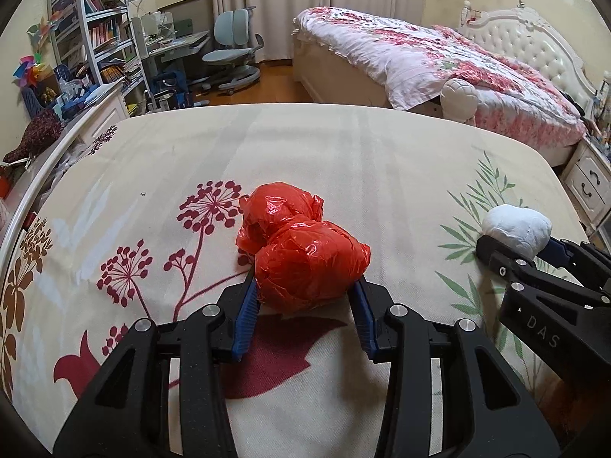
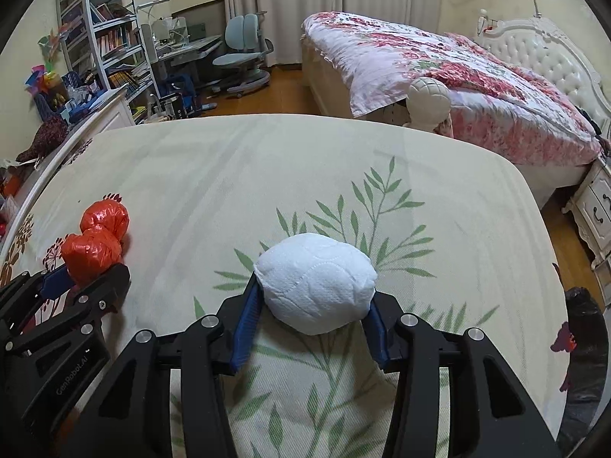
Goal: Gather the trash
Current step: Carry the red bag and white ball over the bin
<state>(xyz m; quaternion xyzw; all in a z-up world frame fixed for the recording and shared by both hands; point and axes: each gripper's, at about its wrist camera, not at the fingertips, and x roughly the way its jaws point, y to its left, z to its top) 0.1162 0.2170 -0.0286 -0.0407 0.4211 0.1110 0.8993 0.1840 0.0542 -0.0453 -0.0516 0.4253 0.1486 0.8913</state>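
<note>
Now L gripper clamped on red bag, R gripper on white wad, both low.

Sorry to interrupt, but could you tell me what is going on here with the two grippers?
Trash is being collected off a bed with a floral sheet. The left gripper has its fingers closed on a crumpled red plastic bag. The right gripper grips a white wad of tissue. Both items are near the sheet.

"DAS" on the right hand-held gripper; "GenRobot.AI" on the left hand-held gripper.
</note>
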